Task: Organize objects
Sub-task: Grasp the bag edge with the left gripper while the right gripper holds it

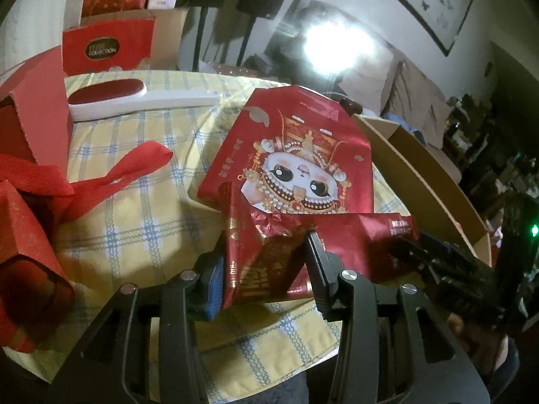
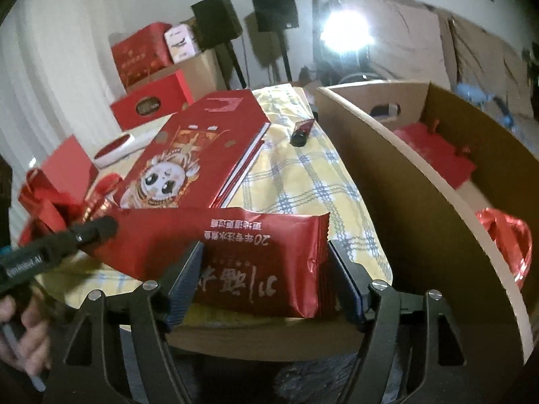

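My black tongs (image 1: 266, 269) close on a shiny red packet (image 1: 262, 252) with gold lettering. Behind the packet lies a red box (image 1: 289, 155) printed with a white, gold-crowned cartoon face. The tabletop (image 1: 141, 202) wears yellow cloth checked in blue and white; right of the packet stands a plain brown carton (image 2: 404, 168)

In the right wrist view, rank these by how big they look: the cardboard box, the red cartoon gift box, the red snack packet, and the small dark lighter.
1. cardboard box
2. cartoon gift box
3. snack packet, though nearness to the camera inflates it, so its place against the gift box is unsure
4. lighter
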Demonstrator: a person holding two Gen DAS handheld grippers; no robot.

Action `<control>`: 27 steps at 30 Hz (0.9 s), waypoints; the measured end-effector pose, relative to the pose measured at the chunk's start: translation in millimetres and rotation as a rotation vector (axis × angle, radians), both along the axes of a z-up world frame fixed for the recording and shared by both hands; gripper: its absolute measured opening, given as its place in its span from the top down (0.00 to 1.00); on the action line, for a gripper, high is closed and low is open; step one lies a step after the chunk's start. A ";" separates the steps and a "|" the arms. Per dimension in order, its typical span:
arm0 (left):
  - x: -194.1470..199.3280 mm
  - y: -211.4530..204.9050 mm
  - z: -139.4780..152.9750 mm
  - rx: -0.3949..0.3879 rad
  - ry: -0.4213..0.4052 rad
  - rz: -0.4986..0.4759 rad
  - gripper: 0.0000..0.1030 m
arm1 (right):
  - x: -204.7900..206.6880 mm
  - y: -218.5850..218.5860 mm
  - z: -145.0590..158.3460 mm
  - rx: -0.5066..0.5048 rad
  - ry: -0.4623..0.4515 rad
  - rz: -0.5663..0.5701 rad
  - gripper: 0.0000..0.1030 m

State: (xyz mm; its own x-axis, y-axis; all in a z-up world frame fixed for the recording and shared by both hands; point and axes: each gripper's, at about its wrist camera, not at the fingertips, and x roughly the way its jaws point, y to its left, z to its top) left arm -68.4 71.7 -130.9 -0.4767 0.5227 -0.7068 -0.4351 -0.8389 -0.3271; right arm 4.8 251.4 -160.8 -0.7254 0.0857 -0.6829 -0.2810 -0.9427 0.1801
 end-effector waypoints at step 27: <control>20.9 4.4 27.5 0.021 0.065 -0.027 0.94 | 20.8 -1.0 28.1 -0.022 0.126 -0.006 1.00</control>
State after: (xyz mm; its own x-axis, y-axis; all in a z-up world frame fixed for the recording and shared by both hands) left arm -47.5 76.0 -103.4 -0.5063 0.5508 -0.6635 -0.4783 -0.8196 -0.3153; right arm 25.6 250.3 -132.7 -0.8053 0.0766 -0.5879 -0.2605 -0.9365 0.2349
